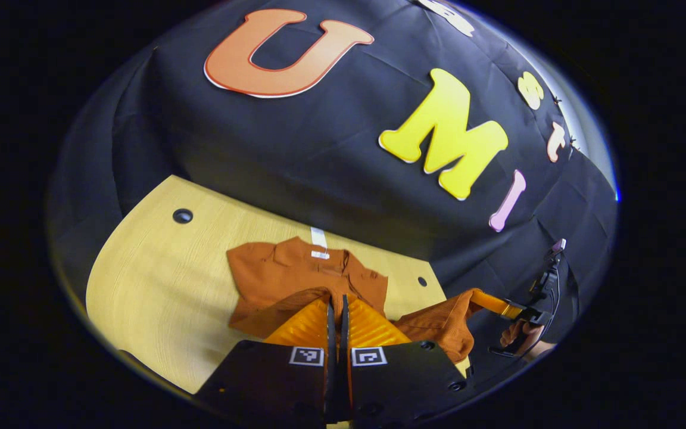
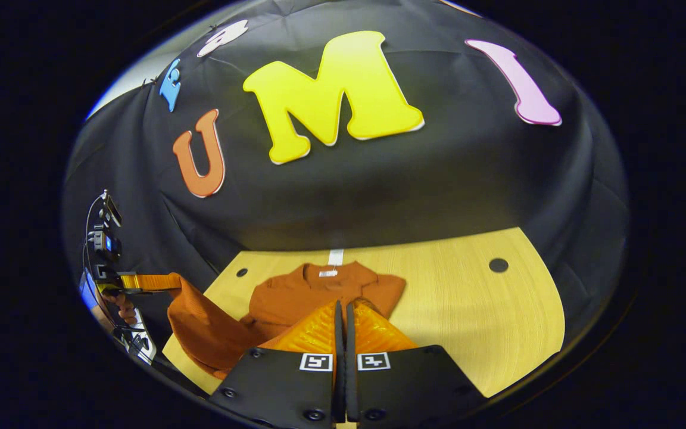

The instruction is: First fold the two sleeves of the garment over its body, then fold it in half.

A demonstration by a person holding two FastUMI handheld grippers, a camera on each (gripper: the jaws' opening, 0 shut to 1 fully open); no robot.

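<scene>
Fingers of the left gripper (image 1: 336, 310) are pressed together at the bottom centre of the left gripper view, and those of the right gripper (image 2: 343, 313) likewise in the right gripper view. Each appears to pinch the near edge of the garment (image 1: 295, 271), which hangs lifted between them and past the table (image 1: 158, 280) edge. The rest lies flat mid-frame, collar at the far side. The body looks compact, so the sleeves are probably already folded – the half-fold seems to be the step in hand. Next move calls for carrying both pinched corners level toward the collar and keeping the edge taut. Cable holes (image 1: 182, 215) and a white strip (image 1: 319, 238) beyond the collar obstruct nothing; the black cloth wall (image 1: 319, 161) close behind limits forward reach.
</scene>
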